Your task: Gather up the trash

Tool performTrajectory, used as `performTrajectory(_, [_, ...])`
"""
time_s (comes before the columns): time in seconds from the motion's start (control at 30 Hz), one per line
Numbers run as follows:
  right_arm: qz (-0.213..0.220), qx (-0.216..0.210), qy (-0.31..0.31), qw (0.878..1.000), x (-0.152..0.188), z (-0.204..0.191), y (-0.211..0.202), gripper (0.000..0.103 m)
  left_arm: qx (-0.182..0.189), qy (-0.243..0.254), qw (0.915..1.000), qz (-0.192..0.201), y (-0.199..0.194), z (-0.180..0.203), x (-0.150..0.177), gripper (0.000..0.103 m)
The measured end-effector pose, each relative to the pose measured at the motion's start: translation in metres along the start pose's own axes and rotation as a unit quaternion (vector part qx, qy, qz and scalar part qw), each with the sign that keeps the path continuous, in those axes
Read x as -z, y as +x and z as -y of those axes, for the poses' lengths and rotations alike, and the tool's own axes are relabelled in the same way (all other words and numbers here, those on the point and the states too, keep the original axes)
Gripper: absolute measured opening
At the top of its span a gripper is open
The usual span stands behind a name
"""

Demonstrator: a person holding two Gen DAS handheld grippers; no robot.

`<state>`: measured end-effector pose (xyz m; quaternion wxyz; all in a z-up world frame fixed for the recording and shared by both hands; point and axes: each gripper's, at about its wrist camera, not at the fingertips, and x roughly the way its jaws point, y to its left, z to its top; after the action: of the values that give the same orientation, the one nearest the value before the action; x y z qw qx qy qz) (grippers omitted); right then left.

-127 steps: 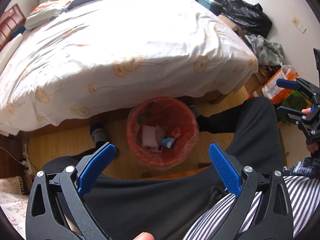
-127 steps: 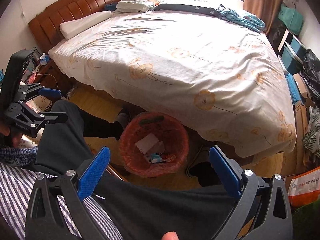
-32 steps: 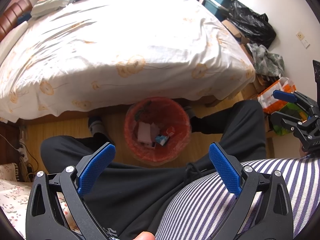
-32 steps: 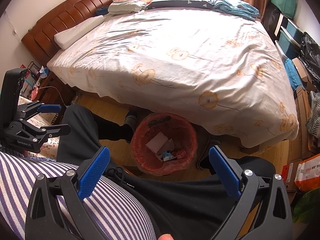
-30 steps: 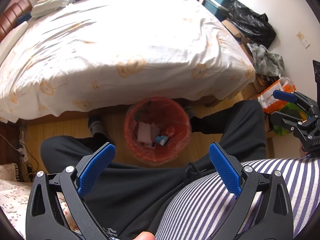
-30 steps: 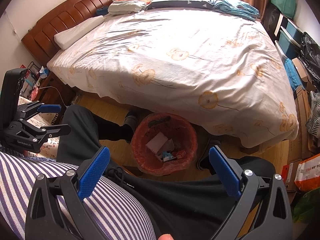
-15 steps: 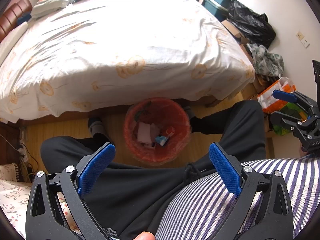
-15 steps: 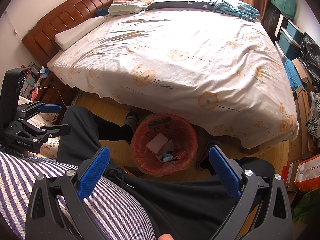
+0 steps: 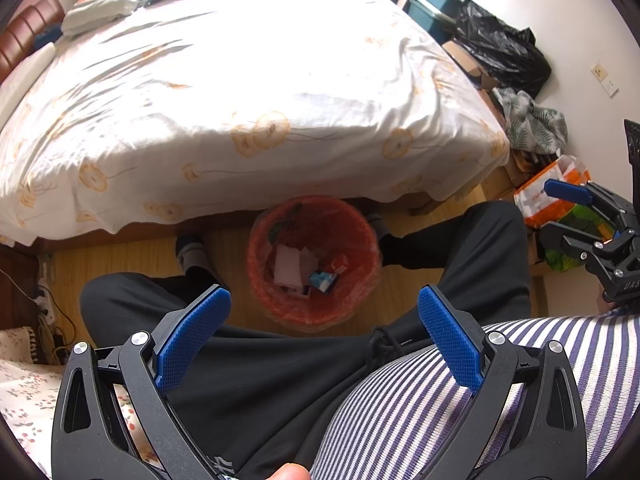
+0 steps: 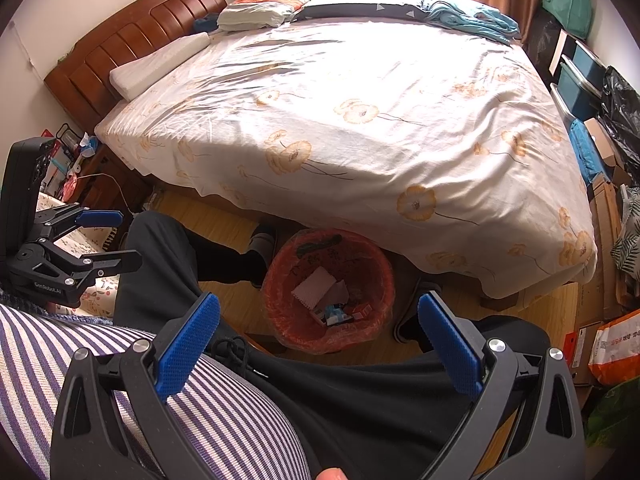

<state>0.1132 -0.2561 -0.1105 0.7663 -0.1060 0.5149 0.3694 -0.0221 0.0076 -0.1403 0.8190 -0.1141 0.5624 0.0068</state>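
A: Bedroom with a wood floor; the bed [image 9: 248, 92] under its flowered sheet fills the upper half of both views, the headboard [image 10: 132, 52] upper left in the right wrist view, black bags and boxes piled along the right edge

B: And the grippers?

A: The left gripper [image 9: 324, 336] stands wide and empty at the bottom of its own view; the right gripper [image 10: 318, 338] is just as wide and empty. Both hang above the lap of the seated person, dark trousers and striped top below them

B: Where is the rubbish?

A: In the red-lined bin [image 9: 256, 264] at frame centre, on the floor between the person's feet, just beside the bed's edge. White paper [image 9: 288, 266] and small coloured wrappers [image 9: 326, 278] lie at its bottom

B: So which step?

A: I judge it a pause between pieces, or near the finish: nothing is gripped, and no loose litter shows on bed or floor. Next calls for finding another scrap, or else drawing up the bin liner's rim
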Motion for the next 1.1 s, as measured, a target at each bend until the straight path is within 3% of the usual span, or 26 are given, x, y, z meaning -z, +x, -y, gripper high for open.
performTrajectory(1.1, [0.000, -0.004, 0.000, 1.000, -0.0021, -0.0021, 0.0016, 0.098, 0.000, 0.000, 1.0000, 0.000, 0.0003, -0.0001, 0.0011, 0.097])
